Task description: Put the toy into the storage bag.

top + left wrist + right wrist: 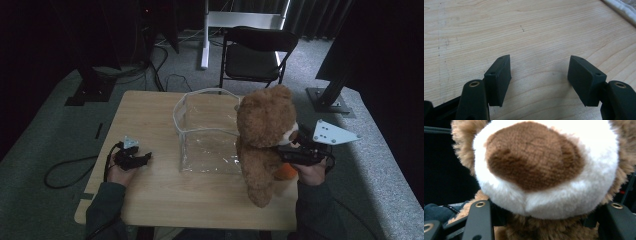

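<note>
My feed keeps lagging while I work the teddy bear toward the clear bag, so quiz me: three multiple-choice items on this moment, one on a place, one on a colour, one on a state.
1. Where is the clear bag?
A. on the table, left of the teddy bear
B. on the folding chair
C. on the floor by the cable

2. What colour is the patch on the teddy bear's muzzle?
A. black
B. brown
C. red

3. How does the left gripper stand?
A. shut on the bag
B. shut on the bear's leg
C. open over bare wood

Answers:
1 A: in the high view the bag stands open on the table, with the bear at its right edge.
2 B: the right gripper view shows a brown patch on the white muzzle.
3 C: its fingers stand apart with only tabletop between them.
</note>
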`<state>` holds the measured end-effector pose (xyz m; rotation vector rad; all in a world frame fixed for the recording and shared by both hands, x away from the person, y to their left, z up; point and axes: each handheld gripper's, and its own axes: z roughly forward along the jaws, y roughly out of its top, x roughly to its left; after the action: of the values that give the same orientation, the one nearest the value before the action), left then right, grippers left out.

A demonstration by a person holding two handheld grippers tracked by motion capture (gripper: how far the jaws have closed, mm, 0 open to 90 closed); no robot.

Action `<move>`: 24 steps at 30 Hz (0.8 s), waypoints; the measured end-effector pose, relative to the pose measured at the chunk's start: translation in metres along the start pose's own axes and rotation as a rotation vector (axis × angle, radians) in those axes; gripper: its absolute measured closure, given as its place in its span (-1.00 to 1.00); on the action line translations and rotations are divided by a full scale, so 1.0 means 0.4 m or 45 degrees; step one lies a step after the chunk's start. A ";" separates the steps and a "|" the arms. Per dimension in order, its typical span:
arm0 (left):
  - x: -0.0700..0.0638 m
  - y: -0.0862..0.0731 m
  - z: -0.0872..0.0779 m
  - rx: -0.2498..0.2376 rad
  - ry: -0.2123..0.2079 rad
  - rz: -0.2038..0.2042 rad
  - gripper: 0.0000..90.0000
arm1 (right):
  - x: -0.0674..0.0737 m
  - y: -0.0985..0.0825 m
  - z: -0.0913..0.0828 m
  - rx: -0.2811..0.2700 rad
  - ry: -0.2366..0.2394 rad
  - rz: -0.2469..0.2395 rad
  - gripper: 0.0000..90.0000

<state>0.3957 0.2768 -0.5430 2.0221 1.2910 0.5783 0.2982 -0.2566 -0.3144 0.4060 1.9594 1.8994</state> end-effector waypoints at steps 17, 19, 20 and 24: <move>0.000 0.000 0.000 0.001 0.000 0.001 -0.20 | -0.028 0.049 -0.012 -0.043 -0.048 -0.036 -0.14; 0.000 0.000 0.000 0.000 -0.001 0.000 -0.20 | -0.033 0.053 -0.011 -0.045 -0.051 -0.038 -0.14; 0.000 0.000 0.000 0.000 -0.001 -0.001 -0.20 | -0.036 0.055 -0.010 -0.045 -0.054 -0.038 -0.14; 0.000 0.000 0.000 0.000 0.000 0.001 -0.20 | -0.046 0.060 -0.007 -0.042 -0.061 -0.037 -0.14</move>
<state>0.3957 0.2768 -0.5429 2.0229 1.2905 0.5786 0.3119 -0.2667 -0.2891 0.4074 1.8906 1.8844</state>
